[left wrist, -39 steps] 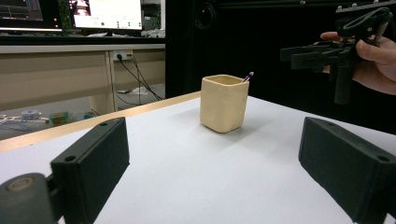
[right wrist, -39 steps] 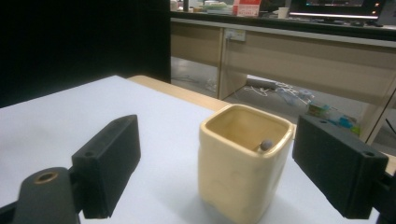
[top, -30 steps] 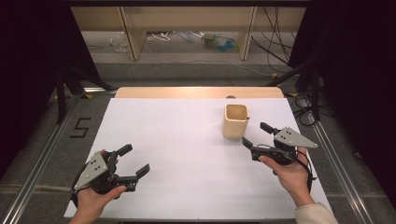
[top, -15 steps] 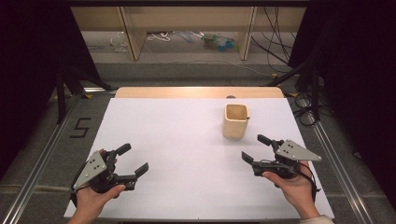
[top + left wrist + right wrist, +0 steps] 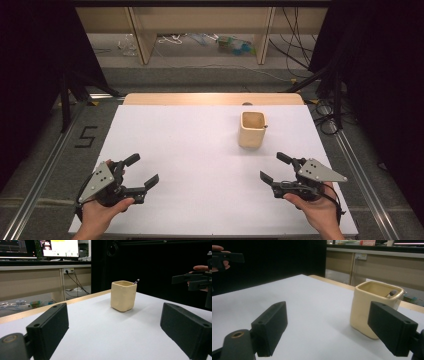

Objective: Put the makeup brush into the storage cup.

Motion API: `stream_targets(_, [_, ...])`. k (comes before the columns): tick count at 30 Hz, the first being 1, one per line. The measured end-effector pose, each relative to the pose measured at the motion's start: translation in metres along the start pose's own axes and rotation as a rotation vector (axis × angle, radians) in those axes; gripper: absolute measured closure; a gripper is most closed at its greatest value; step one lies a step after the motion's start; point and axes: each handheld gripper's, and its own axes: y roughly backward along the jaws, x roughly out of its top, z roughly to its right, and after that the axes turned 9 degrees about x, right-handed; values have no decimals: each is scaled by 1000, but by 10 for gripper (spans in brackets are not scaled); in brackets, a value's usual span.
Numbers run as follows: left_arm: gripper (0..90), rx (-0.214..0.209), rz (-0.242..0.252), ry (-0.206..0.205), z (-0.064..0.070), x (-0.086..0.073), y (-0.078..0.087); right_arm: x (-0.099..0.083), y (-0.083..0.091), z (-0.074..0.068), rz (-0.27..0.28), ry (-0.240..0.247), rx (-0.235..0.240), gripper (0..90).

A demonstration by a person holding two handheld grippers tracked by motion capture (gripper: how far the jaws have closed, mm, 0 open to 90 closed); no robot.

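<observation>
cup, pale yellow, squarish, upright on the white table toward its far right, a dark-tipped pen inside, right gripper near the cup, jaws apart, empty, left gripper well away from the cup, jaws apart, empty

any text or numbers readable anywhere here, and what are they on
"5": a dark figure on the grey floor left of the table, seen in the high view.
Monitor screens behind the desk in the left gripper view: text too small and blurred to read.
Cup and both grippers: no markings to read.
</observation>
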Motion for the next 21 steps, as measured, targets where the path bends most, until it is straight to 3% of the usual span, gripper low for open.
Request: stream_targets(21, [81, -6, -9, 2, -1, -3, -3, 0, 1, -3, -2, 38, -22, 174])
